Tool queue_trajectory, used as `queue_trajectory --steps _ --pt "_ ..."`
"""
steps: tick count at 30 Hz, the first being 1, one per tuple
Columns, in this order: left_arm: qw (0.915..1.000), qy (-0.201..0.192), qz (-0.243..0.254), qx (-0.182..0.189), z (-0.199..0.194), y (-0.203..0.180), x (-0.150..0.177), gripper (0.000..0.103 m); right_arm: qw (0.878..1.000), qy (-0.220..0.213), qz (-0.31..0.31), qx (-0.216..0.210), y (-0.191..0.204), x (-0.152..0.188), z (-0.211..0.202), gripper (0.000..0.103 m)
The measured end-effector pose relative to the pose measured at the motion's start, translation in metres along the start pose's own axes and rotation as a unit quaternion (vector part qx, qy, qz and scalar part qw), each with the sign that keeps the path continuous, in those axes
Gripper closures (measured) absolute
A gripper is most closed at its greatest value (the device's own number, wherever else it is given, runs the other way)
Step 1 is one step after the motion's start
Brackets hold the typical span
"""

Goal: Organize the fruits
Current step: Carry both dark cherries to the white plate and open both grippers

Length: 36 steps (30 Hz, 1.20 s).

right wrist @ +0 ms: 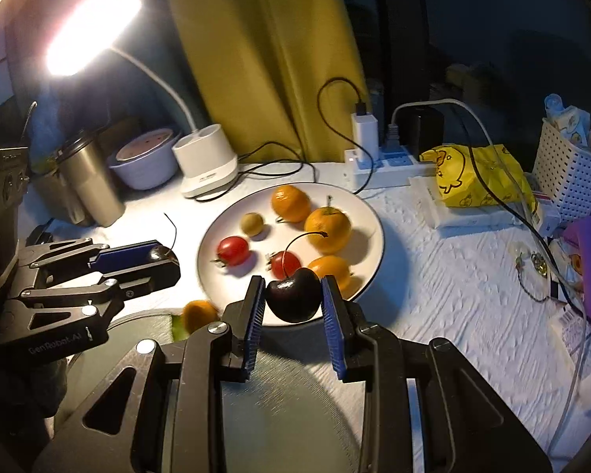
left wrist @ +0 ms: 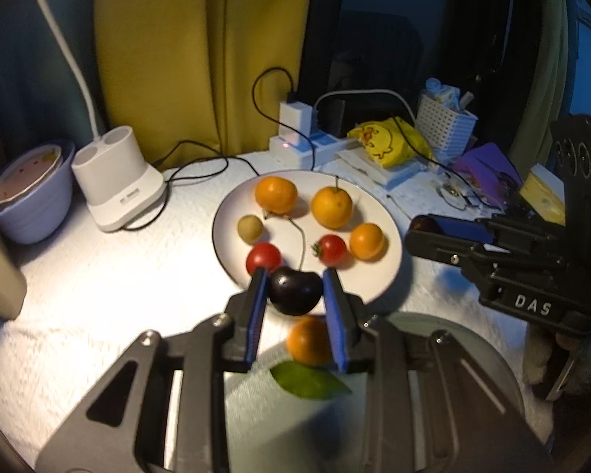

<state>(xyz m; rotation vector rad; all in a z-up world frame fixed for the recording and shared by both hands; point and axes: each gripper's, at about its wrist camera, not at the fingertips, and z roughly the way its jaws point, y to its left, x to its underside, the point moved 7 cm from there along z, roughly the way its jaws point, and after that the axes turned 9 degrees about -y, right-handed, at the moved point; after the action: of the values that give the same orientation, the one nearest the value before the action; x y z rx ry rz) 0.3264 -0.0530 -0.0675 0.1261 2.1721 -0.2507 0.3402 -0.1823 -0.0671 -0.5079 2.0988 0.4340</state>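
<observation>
Two dark, glossy, near-black cherries are in play rn. The left hand-held gripper [left wrist: 294, 289] is clamped narrow on one dark cherry [left wrist: 294, 291], its thin stem curling up over the plate. The right hand-held gripper [right wrist: 293, 295] pinches the other dark cherry [right wrist: 294, 295] the same way, blue pads on both sides. Both are carried in the air at the near rim of the round white plate [left wrist: 394, 232].

On that plate: three orange citrus, e.g. the round orange mandarin [left wrist: 275, 194], two red cherry tomatoes incl. the left red tomato [left wrist: 263, 258], plus a small tan-green round fruit [left wrist: 250, 228]. Nearer the cameras sits a second grey-green round plate [left wrist: 488, 351] w/ one small orange citrus [left wrist: 309, 341] and a green leaf [left wrist: 309, 382]. All on a bench w/ a white textured cloth [left wrist: 98, 295].

Risks imo: cherries are slick and round, so a bit less squeeze and one pops out and rolls off the bench. Squeeze harder = bruised skin. The two grippers are near each other, so they could bump. The stem could also snag on the plate's other fruit.
</observation>
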Motion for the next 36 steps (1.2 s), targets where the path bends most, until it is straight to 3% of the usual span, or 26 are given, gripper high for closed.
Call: queue_trajectory --steps 22,30,36 --pt "0.9996 0.021 -0.007 0.018 0.080 0.006 -0.018 0.074 0.999 0.000 0.040 0.022 -0.050 -0.008 0.062 0.072" --pt "0.9992 0.029 -0.016 0.024 0.083 0.007 -0.018 0.073 0.999 0.001 0.039 0.024 -0.052 -0.007 0.065 0.072" --pt "0.9995 0.013 -0.019 0.023 0.068 0.006 -0.025 0.066 0.999 -0.005 0.041 0.027 -0.050 -0.010 0.056 0.071"
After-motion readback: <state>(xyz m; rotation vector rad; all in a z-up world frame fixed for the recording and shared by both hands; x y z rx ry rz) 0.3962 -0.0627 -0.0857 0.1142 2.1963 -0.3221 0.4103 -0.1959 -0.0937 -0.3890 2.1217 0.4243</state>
